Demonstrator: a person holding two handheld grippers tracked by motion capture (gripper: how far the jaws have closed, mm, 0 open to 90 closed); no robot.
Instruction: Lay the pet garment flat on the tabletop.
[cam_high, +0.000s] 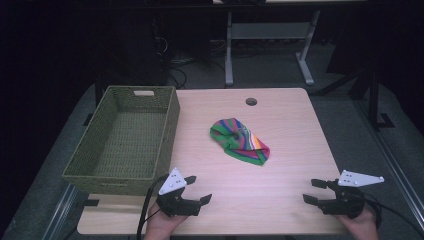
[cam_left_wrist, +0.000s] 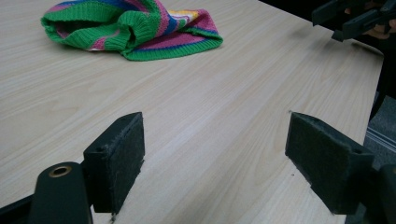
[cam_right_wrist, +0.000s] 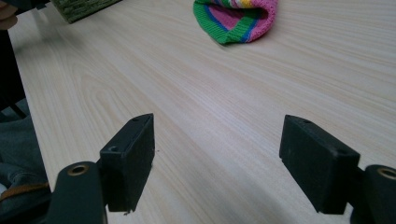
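Striped hat (cam_high: 240, 141) lying mid-table (cam_high: 280, 200), well apart from both grippers. Left gripper (cam_high: 198, 189) near the front left corner, jaws wide, empty. Right gripper (cam_high: 313, 191) near the front right corner, jaws wide, empty. Basket (cam_high: 170, 120) along the left edge.

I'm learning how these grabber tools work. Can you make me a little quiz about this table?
1. True or false: the striped knit hat lies inside the woven basket.
2. What do the left gripper and right gripper hold?
3. On which side of the hat is the basket in the high view: A left, B right?

Key: 1 false, it lies on the table. 2 nothing, both are open. 3 A.
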